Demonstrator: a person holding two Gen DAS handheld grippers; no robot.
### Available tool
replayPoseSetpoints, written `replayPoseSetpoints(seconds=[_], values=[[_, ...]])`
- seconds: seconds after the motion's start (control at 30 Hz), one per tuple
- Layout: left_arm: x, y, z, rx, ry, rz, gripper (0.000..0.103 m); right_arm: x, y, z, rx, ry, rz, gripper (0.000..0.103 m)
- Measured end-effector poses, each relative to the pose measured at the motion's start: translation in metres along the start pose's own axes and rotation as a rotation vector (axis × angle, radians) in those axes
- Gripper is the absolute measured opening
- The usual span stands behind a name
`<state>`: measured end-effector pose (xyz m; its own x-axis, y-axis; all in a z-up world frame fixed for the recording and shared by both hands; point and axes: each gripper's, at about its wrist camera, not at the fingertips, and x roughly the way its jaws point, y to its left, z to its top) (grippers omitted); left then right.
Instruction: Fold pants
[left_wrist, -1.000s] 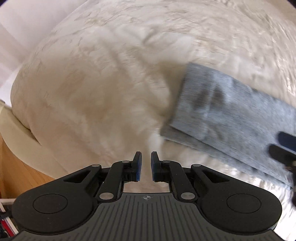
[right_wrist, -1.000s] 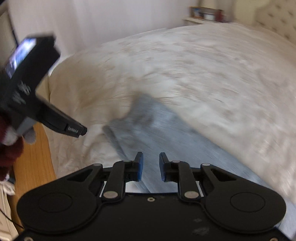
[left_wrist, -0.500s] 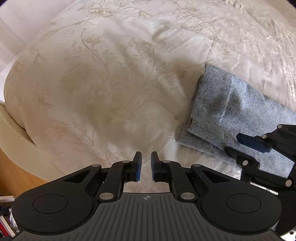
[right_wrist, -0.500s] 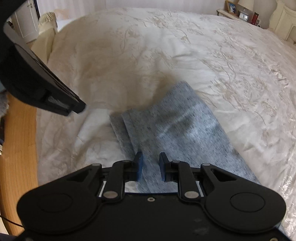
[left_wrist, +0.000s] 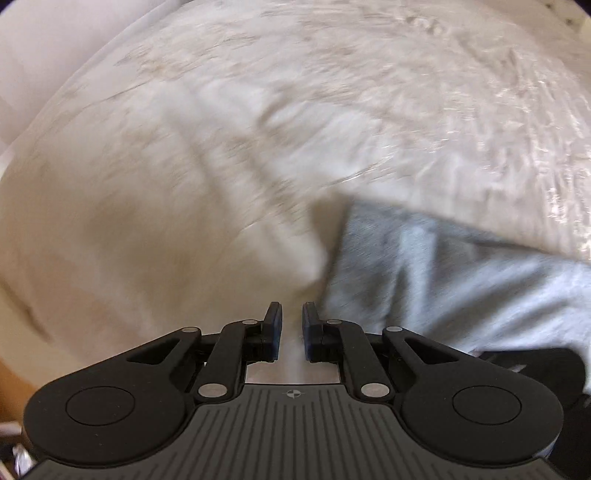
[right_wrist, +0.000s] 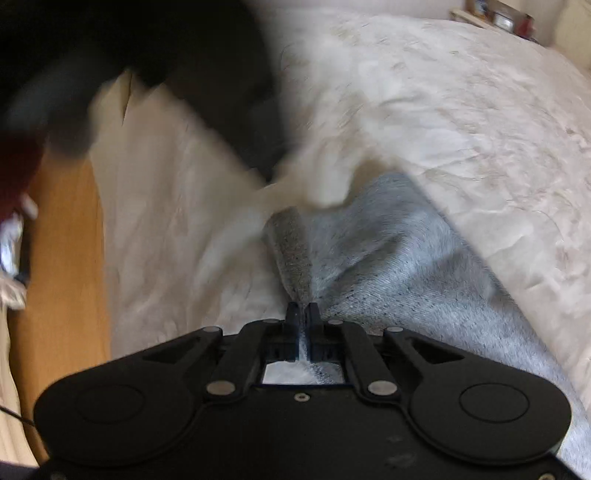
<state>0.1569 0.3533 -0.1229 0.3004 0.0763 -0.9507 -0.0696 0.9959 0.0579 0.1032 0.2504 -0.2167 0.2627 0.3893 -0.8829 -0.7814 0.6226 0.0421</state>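
Grey folded pants (right_wrist: 399, 266) lie on a cream bedspread (right_wrist: 443, 110). My right gripper (right_wrist: 303, 314) points down at their near left edge. Its jaws are closing, and the pads pinch a raised ridge of the grey cloth. In the left wrist view the pants (left_wrist: 443, 280) lie to the right of my left gripper (left_wrist: 291, 317). That gripper hovers over bare bedspread (left_wrist: 184, 184) just beside the pants' end. Its jaws are opening, with a narrow gap and nothing between them. The left gripper's body (right_wrist: 207, 74) is a black blur at the right wrist view's upper left.
The bed's edge drops to a wooden floor (right_wrist: 62, 258) on the left. A dark red sleeve (right_wrist: 18, 166) shows at the far left. A nightstand with small items (right_wrist: 498, 14) stands far back on the right. Both views are motion-blurred.
The right gripper came down and closed on the pants' edge, bunching the cloth into a ridge. The left gripper shifted toward the pants' end, which now sits closer to its fingers.
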Motion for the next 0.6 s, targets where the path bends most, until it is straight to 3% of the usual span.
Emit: replayPoseSetpoints(seconds=[0.03, 0.1, 0.17, 0.23, 0.33, 0.43, 0.6], values=[[0.004, -0.008, 0.004, 0.014, 0.0, -0.012, 0.018, 0.0, 0.0, -0.002, 0.002, -0.007, -0.021, 0.007], [0.016, -0.026, 0.011, 0.051, 0.008, -0.038, 0.018, -0.012, -0.009, -0.006, 0.074, -0.032, -0.022, 0.015], [0.03, -0.043, 0.013, 0.09, 0.027, -0.06, 0.018, -0.034, -0.025, -0.016, 0.146, -0.068, -0.024, 0.015], [0.048, -0.058, 0.01, 0.135, 0.069, -0.035, 0.018, -0.061, -0.044, -0.033, 0.215, -0.101, -0.057, 0.015], [0.069, -0.076, 0.002, 0.212, 0.099, 0.035, 0.019, -0.1, -0.086, -0.071, 0.375, -0.112, -0.168, 0.024], [0.065, -0.095, 0.004, 0.258, 0.081, 0.094, 0.018, -0.138, -0.145, -0.124, 0.58, -0.092, -0.322, 0.027], [0.032, -0.141, 0.013, 0.251, 0.01, 0.041, 0.019, -0.184, -0.232, -0.202, 0.759, -0.034, -0.589, 0.048]])
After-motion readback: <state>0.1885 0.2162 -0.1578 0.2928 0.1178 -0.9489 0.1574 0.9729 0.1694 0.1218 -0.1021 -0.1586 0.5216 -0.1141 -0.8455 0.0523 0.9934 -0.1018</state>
